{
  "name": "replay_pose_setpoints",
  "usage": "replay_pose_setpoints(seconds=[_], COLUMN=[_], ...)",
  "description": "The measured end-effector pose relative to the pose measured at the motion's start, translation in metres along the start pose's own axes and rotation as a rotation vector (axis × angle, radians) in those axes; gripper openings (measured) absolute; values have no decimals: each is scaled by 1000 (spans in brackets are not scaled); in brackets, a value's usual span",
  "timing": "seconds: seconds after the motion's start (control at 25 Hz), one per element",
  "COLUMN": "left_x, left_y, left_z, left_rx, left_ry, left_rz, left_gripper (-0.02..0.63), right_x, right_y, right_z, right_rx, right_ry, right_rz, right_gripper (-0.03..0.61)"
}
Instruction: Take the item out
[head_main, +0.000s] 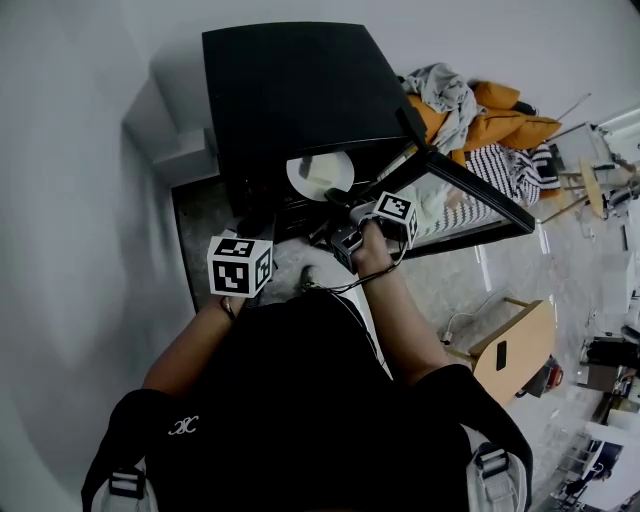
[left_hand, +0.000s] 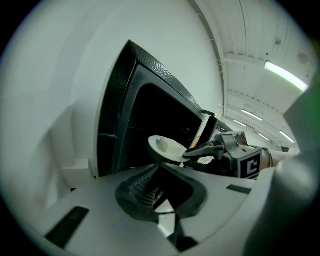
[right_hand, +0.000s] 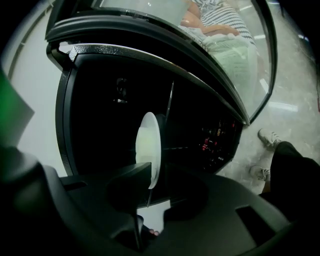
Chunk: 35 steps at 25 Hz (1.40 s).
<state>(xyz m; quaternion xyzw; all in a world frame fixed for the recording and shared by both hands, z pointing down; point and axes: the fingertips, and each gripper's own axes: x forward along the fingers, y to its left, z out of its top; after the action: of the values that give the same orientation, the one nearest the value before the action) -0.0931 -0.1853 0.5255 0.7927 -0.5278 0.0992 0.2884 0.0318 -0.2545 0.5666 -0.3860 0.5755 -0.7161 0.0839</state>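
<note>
A black oven (head_main: 290, 90) stood with its glass door (head_main: 480, 196) swung open to the right. A white plate (left_hand: 152, 145) sat at the mouth of the dark cavity and carried a pale block (left_hand: 165, 146) of food. I could not tell whether the plate rested on the oven floor.

The right tool (right_hand: 159, 172) reached in with its jaws slightly apart round the plate's near rim. One jaw lay against the rim and the other stood just clear of it. The left tool (left_hand: 160, 167) hung back beside the oven front, its jaw tips together with nothing between them.

Small red markings (right_hand: 216, 140) glowed on the control panel, too small to read. The white emblem (head_main: 184, 426) on the person's dark shirt was also illegible.
</note>
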Motion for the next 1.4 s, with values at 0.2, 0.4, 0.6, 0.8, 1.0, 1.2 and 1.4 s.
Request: replay_pose_setpoints(seconds=[0.2, 0.4, 0.6, 0.8, 1.0, 1.2, 1.4], left_x=[-4, -3, -2, 2, 6, 16, 27], left_y=[0, 0, -1, -5, -6, -7, -12], left_z=[-2, -5, -5, -8, -4, -5, -4], left_rx=[0, -4, -6, -3, -2, 23, 47], left_ry=[4, 6, 12, 18, 18, 26, 45], left_rz=[6, 9, 5, -5, -8, -16, -13], left_gripper=[9, 9, 9, 9, 9, 9, 9], right_x=[8, 9, 3, -5, -12, -27, -48], right_y=[2, 8, 12, 14, 9, 19, 28], right_z=[-4, -5, -5, -6, -5, -17, -17], right_rx=[17, 2, -1, -12, -27, -61, -77], right_ry=[4, 0, -4, -18, -22, -24, -26], right_rz=[4, 15, 50, 85, 113, 160, 189], right_gripper=[83, 37, 28, 25, 25, 25, 25])
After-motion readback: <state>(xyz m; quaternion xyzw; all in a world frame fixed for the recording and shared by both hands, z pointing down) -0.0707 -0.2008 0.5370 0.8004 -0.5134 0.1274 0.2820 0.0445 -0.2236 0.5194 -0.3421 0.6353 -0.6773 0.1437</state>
